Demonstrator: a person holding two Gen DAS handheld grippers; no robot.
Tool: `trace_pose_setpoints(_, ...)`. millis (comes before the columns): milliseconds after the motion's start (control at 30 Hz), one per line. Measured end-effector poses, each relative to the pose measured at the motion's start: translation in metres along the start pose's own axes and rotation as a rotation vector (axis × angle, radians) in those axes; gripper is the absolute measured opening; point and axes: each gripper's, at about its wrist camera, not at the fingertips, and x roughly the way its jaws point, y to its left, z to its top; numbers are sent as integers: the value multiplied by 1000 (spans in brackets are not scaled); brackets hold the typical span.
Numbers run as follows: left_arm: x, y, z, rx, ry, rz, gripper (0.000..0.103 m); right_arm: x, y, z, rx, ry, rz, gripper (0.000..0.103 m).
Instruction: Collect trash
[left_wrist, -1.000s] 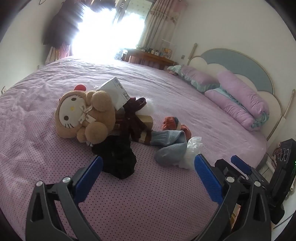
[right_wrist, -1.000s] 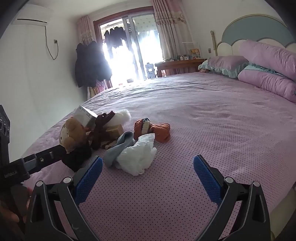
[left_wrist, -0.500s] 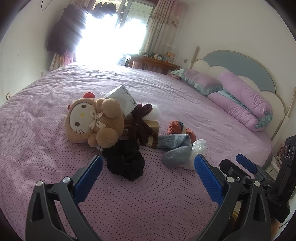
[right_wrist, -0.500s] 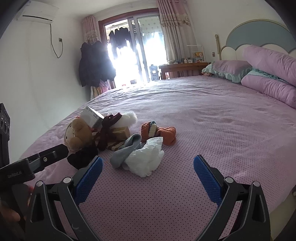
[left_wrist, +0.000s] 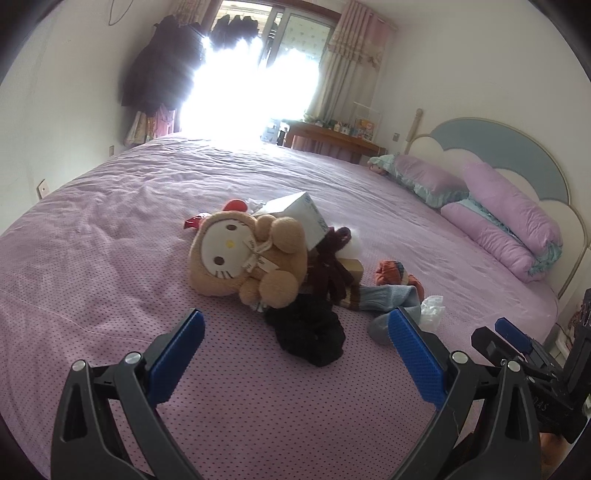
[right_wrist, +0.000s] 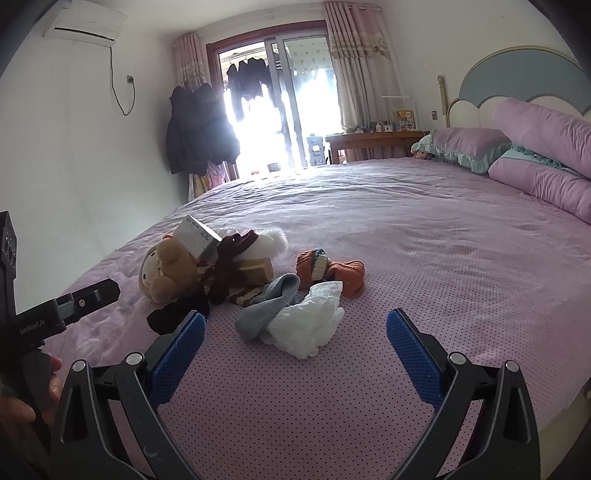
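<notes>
A pile lies on the purple bed (left_wrist: 92, 258). A crumpled white plastic bag (right_wrist: 308, 325) lies nearest my right gripper (right_wrist: 295, 325), which is open and empty just short of it. The bag also shows in the left wrist view (left_wrist: 430, 310). A white carton (left_wrist: 299, 214) leans on a tan Hello Kitty plush (left_wrist: 240, 254); a small brown box (right_wrist: 256, 269) lies behind. My left gripper (left_wrist: 295, 328) is open and empty, in front of a black cloth (left_wrist: 310, 332).
A grey sock (right_wrist: 269, 306), orange socks (right_wrist: 328, 269), a dark maroon plush (left_wrist: 328, 266) and a red wrapper (left_wrist: 194, 220) are in the pile. Purple pillows (left_wrist: 509, 221) lie at the headboard. The bed edge drops off at right (right_wrist: 554, 406).
Both grippers have pulled back and lifted a little from the pile, so the objects look smaller and farther. Both stay open and empty. Nothing in the pile has moved.
</notes>
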Motion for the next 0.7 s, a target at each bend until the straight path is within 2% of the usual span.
trace_pose_setpoints(700, -5, 3, 3, -12, 0, 1, 99, 5, 17, 2, -34, 5, 32, 95)
